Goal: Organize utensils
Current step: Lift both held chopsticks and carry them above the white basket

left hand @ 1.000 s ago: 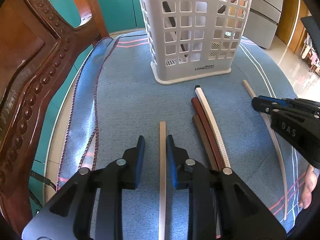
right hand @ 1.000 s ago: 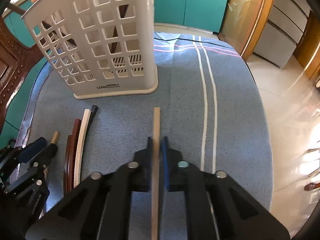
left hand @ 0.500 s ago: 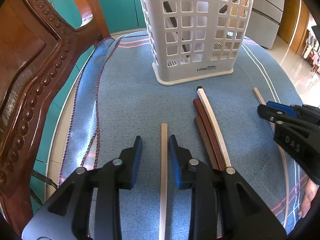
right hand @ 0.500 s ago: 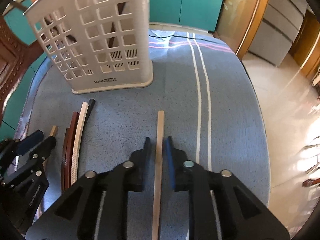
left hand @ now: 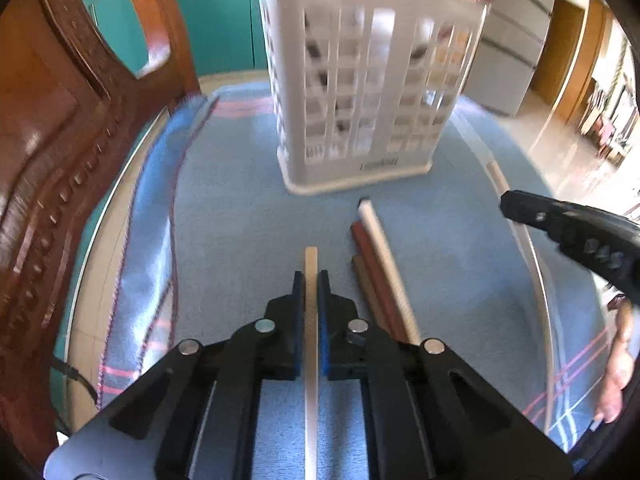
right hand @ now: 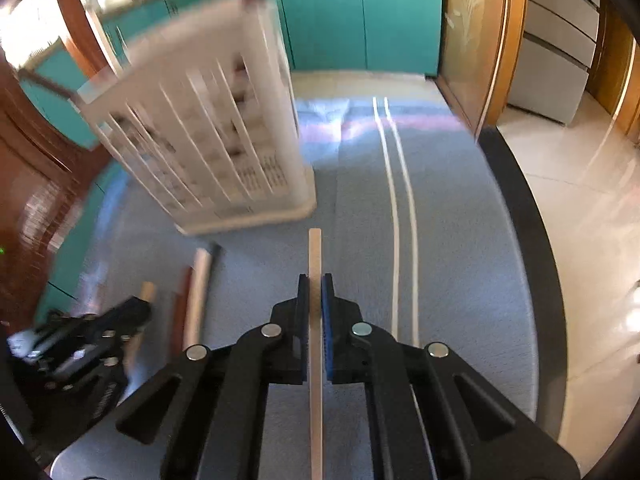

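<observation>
Left wrist view: left gripper (left hand: 311,280) fingers are pinching a pale chopstick (left hand: 311,264); right gripper (right hand: 315,284) is clamping another (right hand: 315,256). With the white basket (left hand: 360,92) standing at twelve o'clock, either long stick is risking pivoting and catching its rim.

Blue cloth (left hand: 240,216) over a round table, with pink stripes near its edges and two white lines (right hand: 396,200) — carved wooden chair (left hand: 52,152) close at the left. Beyond — teal cabinets (right hand: 360,12), grey drawers (right hand: 556,56), glossy pale floor (right hand: 592,208).
</observation>
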Demonstrator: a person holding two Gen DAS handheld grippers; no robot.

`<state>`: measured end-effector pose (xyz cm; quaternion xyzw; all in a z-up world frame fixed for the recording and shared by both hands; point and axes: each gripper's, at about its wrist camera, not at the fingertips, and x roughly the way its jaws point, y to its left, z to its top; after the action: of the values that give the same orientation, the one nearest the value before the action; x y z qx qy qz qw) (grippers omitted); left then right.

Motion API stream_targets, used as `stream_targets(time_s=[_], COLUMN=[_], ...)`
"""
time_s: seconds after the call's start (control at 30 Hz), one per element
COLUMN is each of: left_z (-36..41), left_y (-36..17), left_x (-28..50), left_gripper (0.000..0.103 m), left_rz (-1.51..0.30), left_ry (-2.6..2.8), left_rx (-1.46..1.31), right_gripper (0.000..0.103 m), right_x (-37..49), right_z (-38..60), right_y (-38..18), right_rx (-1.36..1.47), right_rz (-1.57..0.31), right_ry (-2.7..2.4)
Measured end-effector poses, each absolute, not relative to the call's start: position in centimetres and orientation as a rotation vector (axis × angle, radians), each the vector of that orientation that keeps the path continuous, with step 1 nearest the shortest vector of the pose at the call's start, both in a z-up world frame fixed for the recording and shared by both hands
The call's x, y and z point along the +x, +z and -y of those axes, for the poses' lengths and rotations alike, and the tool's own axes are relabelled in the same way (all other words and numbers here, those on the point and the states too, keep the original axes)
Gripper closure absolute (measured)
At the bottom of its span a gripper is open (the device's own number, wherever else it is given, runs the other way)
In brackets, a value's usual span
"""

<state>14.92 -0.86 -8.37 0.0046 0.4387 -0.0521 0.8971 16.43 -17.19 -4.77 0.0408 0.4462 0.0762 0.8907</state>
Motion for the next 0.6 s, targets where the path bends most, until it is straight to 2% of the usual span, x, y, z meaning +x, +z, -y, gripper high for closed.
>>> stream_targets(time_s=[0.2,0.4,0.6], left_z=[-0.7,-3.2,-5.4], left_y=[-3.2,6.9,14.9], left_x=[12.2,8.4,8.2], left_gripper=[0.096,0.096,0.096], left_rz=[-0.788,-0.546,-0.313], left_ry=[-0.166,-0.252,-0.297], left_rx=[-0.077,-0.163,-0.287], right_gripper=[0.096,0.096,0.096], right_x=[11.7,8.6,10.2], right_z=[19.4,21.0,22.5], right_y=[3.7,10.1,14.9], right_rx=[0.159,0.21,0.268], right_rz=[-0.711,-0.554,-0.45], right_ry=[0.274,0.314,0.328])
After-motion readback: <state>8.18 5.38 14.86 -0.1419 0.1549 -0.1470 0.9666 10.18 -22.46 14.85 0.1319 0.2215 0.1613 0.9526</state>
